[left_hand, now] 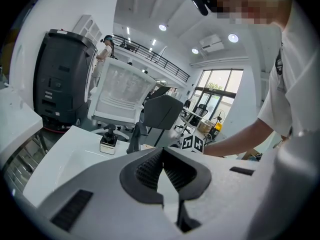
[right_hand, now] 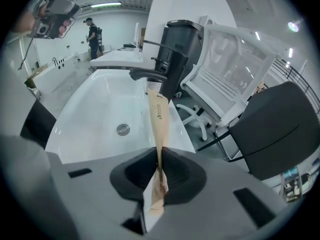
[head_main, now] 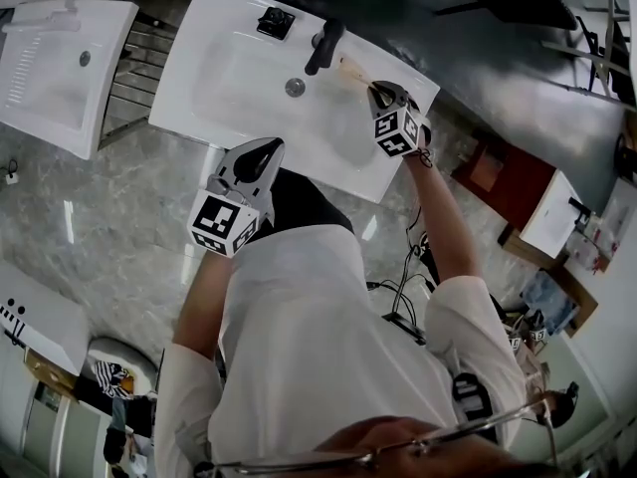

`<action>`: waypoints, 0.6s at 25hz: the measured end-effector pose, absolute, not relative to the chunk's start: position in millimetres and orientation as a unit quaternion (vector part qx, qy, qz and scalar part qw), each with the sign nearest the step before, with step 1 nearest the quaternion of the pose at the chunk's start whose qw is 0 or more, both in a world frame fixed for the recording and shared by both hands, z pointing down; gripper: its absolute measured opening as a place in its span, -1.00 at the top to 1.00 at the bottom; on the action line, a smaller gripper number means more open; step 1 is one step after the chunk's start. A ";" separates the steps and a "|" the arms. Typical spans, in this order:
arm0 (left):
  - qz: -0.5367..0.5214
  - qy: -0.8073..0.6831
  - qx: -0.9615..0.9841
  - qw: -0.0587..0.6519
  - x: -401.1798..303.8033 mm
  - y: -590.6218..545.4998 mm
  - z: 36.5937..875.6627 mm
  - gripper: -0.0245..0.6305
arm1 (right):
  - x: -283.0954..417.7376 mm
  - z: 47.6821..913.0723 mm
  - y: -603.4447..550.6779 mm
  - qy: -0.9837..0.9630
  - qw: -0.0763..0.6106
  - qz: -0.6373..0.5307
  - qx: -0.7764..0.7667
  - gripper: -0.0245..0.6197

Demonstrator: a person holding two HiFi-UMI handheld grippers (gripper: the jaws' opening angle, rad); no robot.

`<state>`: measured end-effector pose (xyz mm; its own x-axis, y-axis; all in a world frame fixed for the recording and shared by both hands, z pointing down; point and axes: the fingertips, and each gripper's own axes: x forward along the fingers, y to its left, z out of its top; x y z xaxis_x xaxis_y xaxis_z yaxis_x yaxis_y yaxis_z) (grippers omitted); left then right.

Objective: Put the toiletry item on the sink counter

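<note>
- White-shirted person point(head_main: 318, 347) stands behind both claws, one arm reaching to each.
- Left claw point(left_hand: 163, 154) hangs at the near edge of the sink worktop point(head_main: 214, 28); its ribbed pads meet at the tips and nothing is between them.
- Right claw point(right_hand: 160, 156) is clamped on the near end of the toiletry item point(right_hand: 159, 116), a slim tan paper packet held edge-up between the pads.
- Ahead of the right claw, the packet runs out over the worktop's right-hand rim towards the foot of the black faucet point(right_hand: 150, 74); I cannot tell whether its far tip touches the surface.
- Left of the packet and lower lies the basin with its round metal drain point(right_hand: 123, 129).
- Beyond the left claw, past the basin, a black-topped soap dispenser point(left_hand: 108, 143) stands on the back rim, just left of the faucet.
- Farther off are a white mesh chair point(left_hand: 125, 94) and a dark cabinet point(left_hand: 62, 79).
</note>
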<state>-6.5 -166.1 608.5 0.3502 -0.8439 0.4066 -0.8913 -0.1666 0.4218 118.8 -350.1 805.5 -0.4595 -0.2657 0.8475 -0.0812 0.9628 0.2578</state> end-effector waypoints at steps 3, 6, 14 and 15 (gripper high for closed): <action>0.040 -0.571 0.760 0.308 -8.5 -166.7 611.2 0.92 | 117.7 817.0 -357.0 -0.844 0.519 -0.088 0.098 0.80; 0.041 -0.572 0.758 0.311 -10.1 -167.9 613.6 0.92 | 116.1 826.8 -363.3 -0.840 0.528 -0.084 0.095 0.79; 0.040 -0.573 0.755 0.317 -8.8 -169.1 616.8 0.92 | 115.5 848.0 -376.9 -0.822 0.553 -0.098 0.092 0.78; 0.039 -0.573 0.754 0.318 -9.2 -168.6 617.2 0.92 | 114.9 849.1 -378.0 -0.821 0.555 -0.100 0.092 0.77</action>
